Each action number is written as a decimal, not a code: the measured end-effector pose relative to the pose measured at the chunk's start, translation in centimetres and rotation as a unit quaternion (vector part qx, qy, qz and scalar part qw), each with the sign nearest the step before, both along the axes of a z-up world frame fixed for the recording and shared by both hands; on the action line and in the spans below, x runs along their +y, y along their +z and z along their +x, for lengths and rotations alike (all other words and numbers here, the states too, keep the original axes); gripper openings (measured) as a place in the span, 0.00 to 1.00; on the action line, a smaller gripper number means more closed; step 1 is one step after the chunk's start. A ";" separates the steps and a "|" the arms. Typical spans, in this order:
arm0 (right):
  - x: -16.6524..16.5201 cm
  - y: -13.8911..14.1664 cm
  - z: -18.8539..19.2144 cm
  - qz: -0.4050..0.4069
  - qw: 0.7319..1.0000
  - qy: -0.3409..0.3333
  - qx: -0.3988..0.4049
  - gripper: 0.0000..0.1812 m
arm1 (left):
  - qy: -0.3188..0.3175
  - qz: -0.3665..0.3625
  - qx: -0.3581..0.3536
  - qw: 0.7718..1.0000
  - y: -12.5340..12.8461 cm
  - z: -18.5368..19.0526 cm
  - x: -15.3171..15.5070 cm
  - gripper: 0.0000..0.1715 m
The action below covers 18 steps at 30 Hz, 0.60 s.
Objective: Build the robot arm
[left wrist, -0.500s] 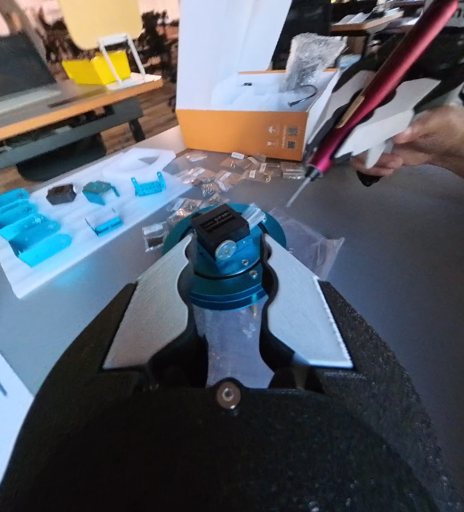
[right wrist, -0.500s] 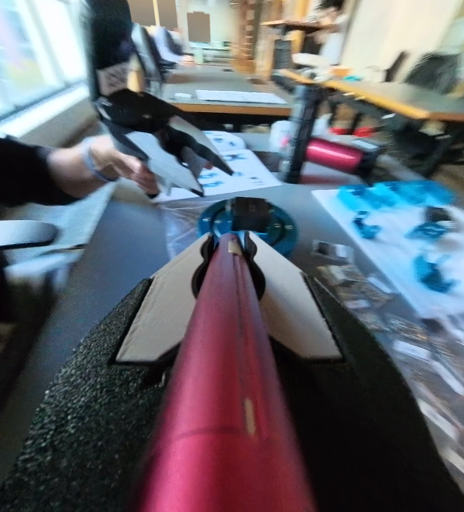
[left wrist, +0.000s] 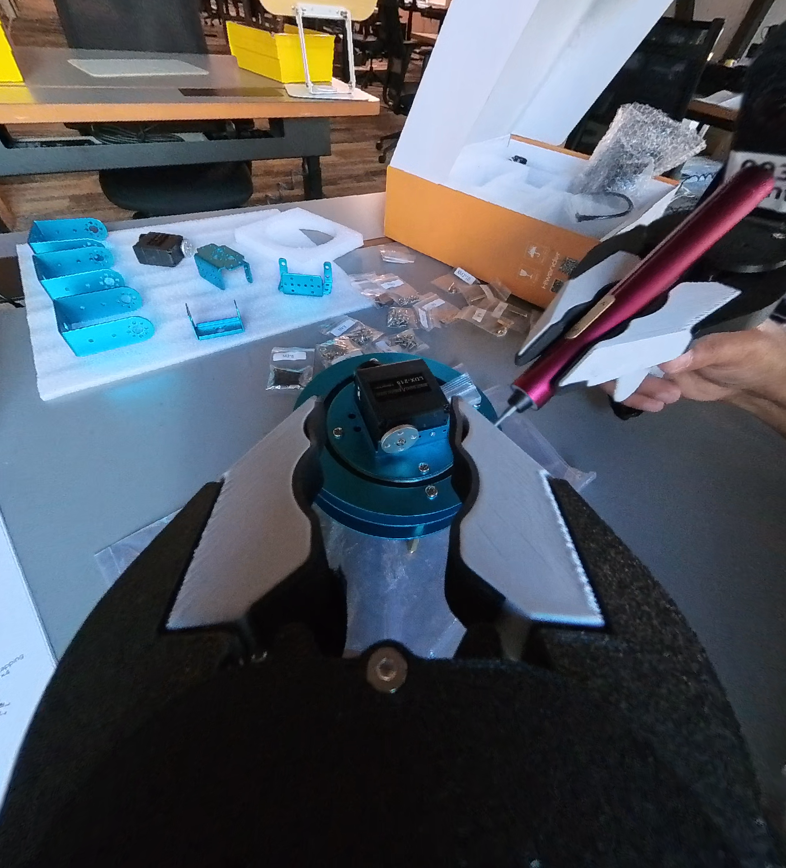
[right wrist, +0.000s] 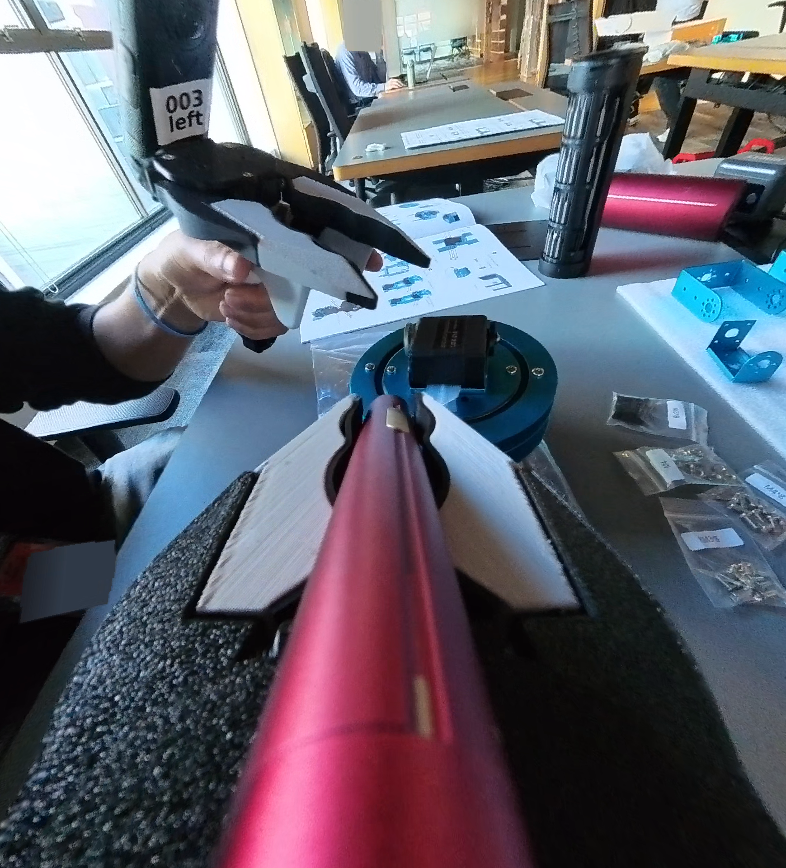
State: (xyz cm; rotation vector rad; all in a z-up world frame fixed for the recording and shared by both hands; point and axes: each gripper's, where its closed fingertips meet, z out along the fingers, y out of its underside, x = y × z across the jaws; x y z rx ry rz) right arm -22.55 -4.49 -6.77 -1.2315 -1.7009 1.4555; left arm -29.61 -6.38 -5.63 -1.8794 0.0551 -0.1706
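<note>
Right tool (right wrist: pixel 391 404) is clamped tight around a slim metallic red powered screwdriver (right wrist: pixel 381 610), barrel running straight out between its fingers. The thin bit (left wrist: pixel 503 418) angles down beside the round blue anodised metal base (right wrist: pixel 536 399), its tip just off the rim; whether it touches anything, I cannot tell.

Left tool (left wrist: pixel 384 413) hangs above the near side of that base, jaws partly spread, nothing in them and no contact with the part.

The base sits flat on a clear plastic bag (left wrist: pixel 555 460) on the grey surface (left wrist: pixel 146 446). A boxy black servo motor (left wrist: pixel 395 394) stands on top with a silver disc on its facing side. Small screw heads already show around the blue rings.

Plenty lies loose: bright blue metal brackets (left wrist: pixel 95 300) on a white foam sheet (left wrist: pixel 146 357), small clear bags of screws (right wrist: pixel 691 469) just beside the base, an open illustrated booklet (right wrist: pixel 475 263) behind it, and an orange-and-white cardboard box (left wrist: pixel 475 235) farther back.
</note>
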 end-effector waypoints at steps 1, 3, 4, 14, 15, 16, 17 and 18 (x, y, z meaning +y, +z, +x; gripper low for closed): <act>0.1 0.3 0.2 0.001 1.000 -0.002 0.004 0.12 | 0.001 0.001 -0.002 1.000 0.0 0.0 0.0 0.31; 0.5 0.9 0.8 0.000 1.000 -0.013 0.015 0.12 | 0.003 0.002 -0.008 1.000 0.0 0.0 0.0 0.31; 0.7 1.2 1.2 -0.004 1.000 -0.016 0.019 0.12 | 0.003 0.001 -0.011 1.000 -0.1 0.1 0.0 0.31; 8.1 -5.2 7.7 -0.073 0.983 -0.111 -0.126 0.12 | -0.011 0.041 0.011 0.999 0.9 2.8 -1.7 0.29; 7.8 -5.6 7.8 -0.081 0.981 -0.107 -0.140 0.12 | -0.016 0.042 0.016 0.999 0.8 3.6 -1.8 0.30; 7.6 -6.2 7.9 -0.087 0.978 -0.105 -0.159 0.12 | -0.023 0.043 0.019 0.999 0.7 4.4 -1.9 0.30; 7.5 -6.7 8.0 -0.093 0.974 -0.105 -0.180 0.12 | -0.035 0.043 0.020 0.998 0.5 5.4 -2.0 0.30; 7.3 -7.1 8.2 -0.107 0.969 -0.101 -0.197 0.12 | -0.045 0.040 0.020 0.998 0.2 6.2 -2.2 0.30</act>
